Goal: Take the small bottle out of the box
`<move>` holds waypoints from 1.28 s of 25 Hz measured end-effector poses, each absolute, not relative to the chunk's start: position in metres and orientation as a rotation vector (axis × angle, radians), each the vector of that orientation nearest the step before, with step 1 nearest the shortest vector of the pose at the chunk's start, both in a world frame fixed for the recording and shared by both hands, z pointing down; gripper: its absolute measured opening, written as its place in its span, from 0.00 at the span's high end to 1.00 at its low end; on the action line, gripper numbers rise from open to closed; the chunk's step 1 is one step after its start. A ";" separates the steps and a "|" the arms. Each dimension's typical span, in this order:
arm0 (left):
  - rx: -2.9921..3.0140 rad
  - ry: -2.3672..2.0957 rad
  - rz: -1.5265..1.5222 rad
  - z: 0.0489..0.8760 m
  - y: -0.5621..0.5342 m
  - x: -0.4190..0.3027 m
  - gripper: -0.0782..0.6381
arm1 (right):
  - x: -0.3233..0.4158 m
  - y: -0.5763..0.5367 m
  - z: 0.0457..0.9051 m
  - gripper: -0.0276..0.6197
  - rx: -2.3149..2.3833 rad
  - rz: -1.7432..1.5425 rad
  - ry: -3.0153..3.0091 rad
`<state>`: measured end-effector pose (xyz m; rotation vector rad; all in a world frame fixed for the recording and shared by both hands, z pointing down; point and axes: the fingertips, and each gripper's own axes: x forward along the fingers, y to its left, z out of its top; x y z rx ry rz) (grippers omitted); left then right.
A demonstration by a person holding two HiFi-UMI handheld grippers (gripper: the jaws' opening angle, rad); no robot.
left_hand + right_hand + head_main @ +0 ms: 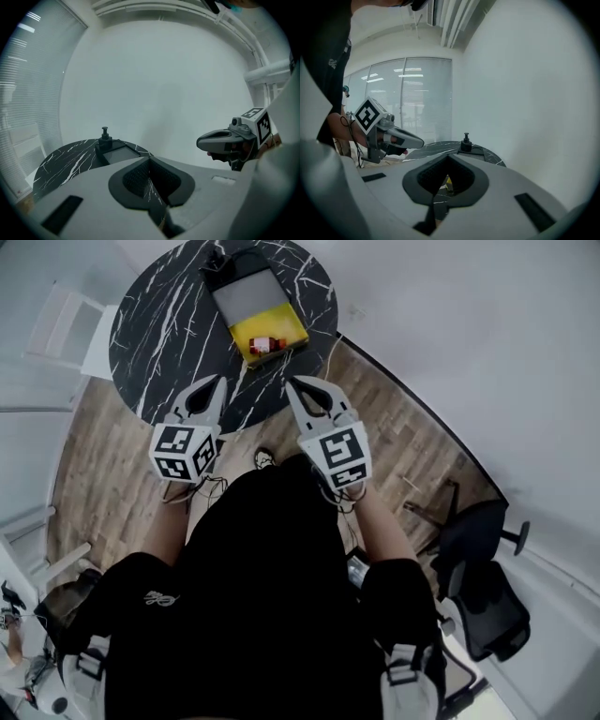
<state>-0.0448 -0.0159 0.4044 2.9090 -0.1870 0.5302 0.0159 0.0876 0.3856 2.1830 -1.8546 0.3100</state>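
On the round black marble table lies an open box with a yellow inside and a grey lid folded back. A small bottle with a red label lies on its side in the yellow part. Both grippers hover over the table's near edge, short of the box. My left gripper is shut and holds nothing. My right gripper is likewise shut and holds nothing. In the left gripper view the lid shows beyond the left gripper, with the right gripper alongside. A yellow sliver of the box shows past the right gripper.
A black knob stands at the box's far end. A white chair is left of the table and a black office chair at the lower right. A white wall curves close behind the table. Wood floor lies below.
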 end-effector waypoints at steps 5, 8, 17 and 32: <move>2.893 -0.206 0.567 0.416 -0.036 -0.034 0.89 | 0.026 0.068 0.403 0.96 2.109 0.364 -1.877; 2.868 -0.248 0.584 0.426 -0.045 -0.027 0.89 | 0.036 0.058 0.417 0.96 2.059 0.392 -1.888; 2.779 -0.387 0.661 0.455 -0.080 0.009 0.89 | 0.073 0.019 0.454 0.96 1.770 0.513 -2.005; 2.496 -0.805 0.742 0.506 -0.136 0.038 0.89 | 0.122 -0.059 0.518 0.96 1.215 0.619 -2.151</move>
